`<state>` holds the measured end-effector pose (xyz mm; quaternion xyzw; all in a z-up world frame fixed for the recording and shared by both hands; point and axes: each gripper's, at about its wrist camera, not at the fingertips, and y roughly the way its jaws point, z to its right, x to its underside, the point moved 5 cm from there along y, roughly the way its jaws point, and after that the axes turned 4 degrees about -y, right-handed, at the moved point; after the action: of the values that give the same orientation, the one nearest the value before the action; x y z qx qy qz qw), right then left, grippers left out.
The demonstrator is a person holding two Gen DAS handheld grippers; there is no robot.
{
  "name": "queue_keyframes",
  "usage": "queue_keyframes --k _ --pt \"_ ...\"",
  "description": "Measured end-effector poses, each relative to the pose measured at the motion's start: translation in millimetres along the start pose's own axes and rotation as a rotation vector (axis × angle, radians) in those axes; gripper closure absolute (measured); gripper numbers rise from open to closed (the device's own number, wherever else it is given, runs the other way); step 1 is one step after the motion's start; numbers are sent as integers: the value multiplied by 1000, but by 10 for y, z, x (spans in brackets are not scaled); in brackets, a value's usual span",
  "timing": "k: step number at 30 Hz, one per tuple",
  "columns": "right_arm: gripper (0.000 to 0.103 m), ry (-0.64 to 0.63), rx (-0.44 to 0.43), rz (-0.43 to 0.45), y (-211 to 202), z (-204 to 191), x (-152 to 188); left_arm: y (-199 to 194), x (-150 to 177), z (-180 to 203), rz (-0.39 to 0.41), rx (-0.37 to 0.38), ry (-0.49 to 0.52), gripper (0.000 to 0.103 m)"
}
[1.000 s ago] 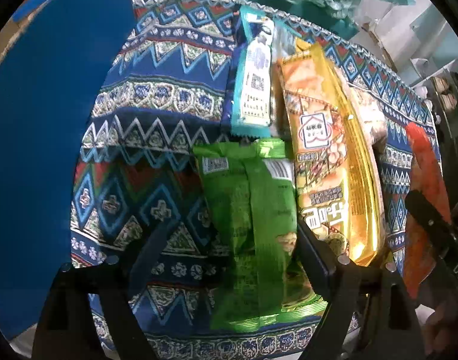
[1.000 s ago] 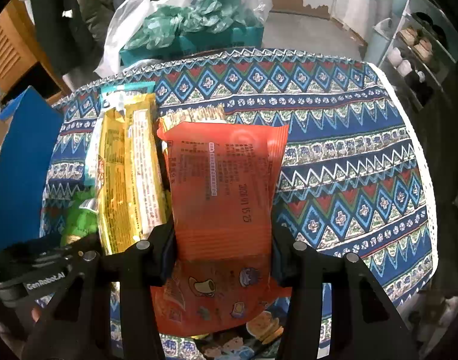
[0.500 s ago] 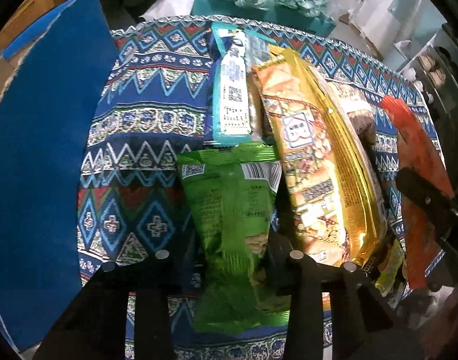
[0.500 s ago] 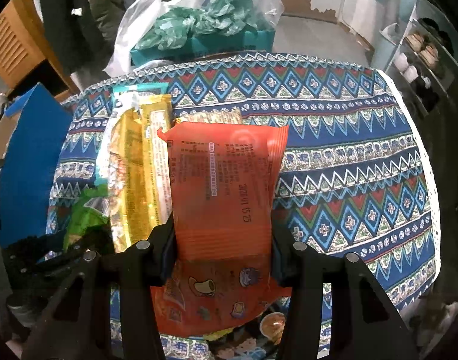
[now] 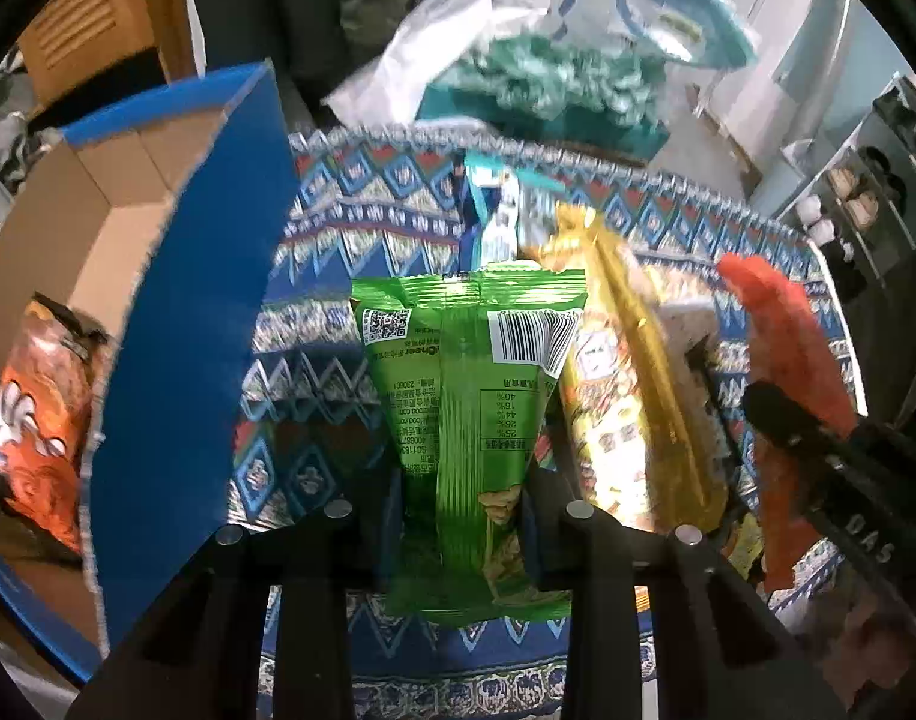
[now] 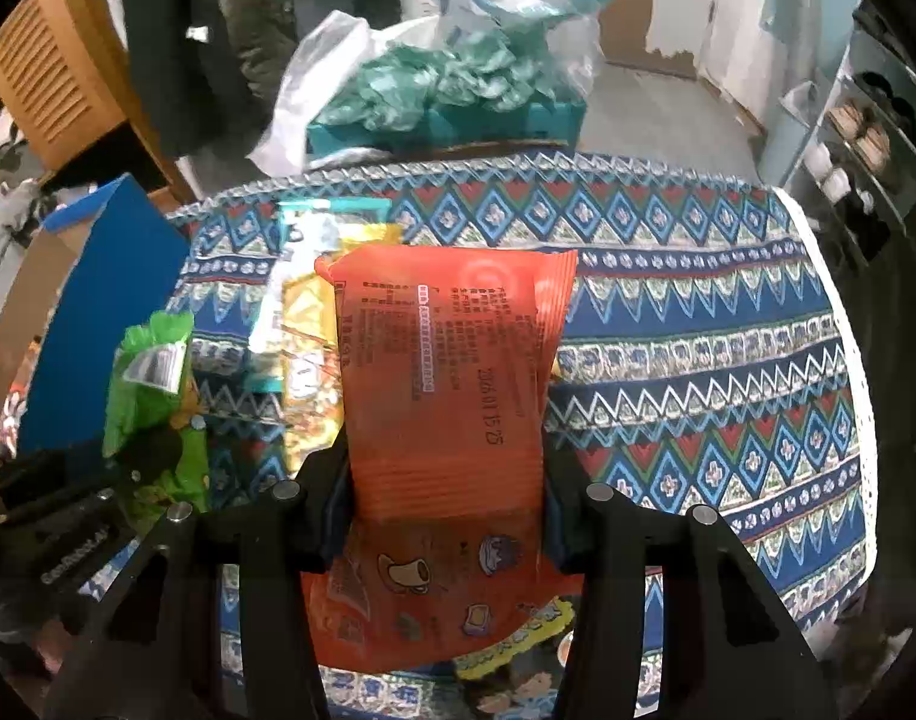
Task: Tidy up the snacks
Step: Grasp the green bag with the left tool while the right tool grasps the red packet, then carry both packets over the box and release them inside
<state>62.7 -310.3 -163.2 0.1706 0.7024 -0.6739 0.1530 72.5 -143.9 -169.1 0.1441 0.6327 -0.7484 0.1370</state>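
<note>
Left gripper point(image 5: 461, 504) clamped on green packet point(image 5: 467, 414), jaws closed on both sides of its lower half; packet upright between the fingers, barcode side up, top seam toward the far table edge, lower end hanging past the jaws. Lifted clear of the cloth point(image 5: 362, 240), or so it looked; contact with the table not certain under the blur. Seen too from the right wrist, at the left, green packet point(image 6: 149, 384) above the cloth point(image 6: 698, 330) beside the box.

Right gripper point(image 6: 449, 495) clamped on orange packet point(image 6: 446, 396), pads pressed against both its edges, printed back and a date stamp facing the camera, cartoon-printed lower part hanging below the jaws. From the left wrist, the same orange packet point(image 5: 782, 360) seen edge-on at the right, held above the table.

Blue box point(image 5: 182, 324) standing open at the table's left edge, cardboard-brown inside, with an orange bag point(image 5: 32, 420) lying in it; box wall just beside the green packet.

Still lying on the cloth between the two grippers: gold packet point(image 5: 626, 396), long and shiny, and teal packet point(image 5: 494, 222) beyond it, near the far edge. More small wrappers point(image 6: 518, 648) under the orange packet at the near edge, too hidden to tell apart.

Beyond the table, a heap of teal and white bags point(image 6: 440, 78).
</note>
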Motion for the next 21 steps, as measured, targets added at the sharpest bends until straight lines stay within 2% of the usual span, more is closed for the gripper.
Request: queue_keyframes --k 7,21 --pt "54 -28 -4 37 -153 -142 -74 -255 -105 -16 73 2 -5 71" --pt "54 -89 -46 100 -410 -528 -236 -684 -253 -328 175 -9 -60 71"
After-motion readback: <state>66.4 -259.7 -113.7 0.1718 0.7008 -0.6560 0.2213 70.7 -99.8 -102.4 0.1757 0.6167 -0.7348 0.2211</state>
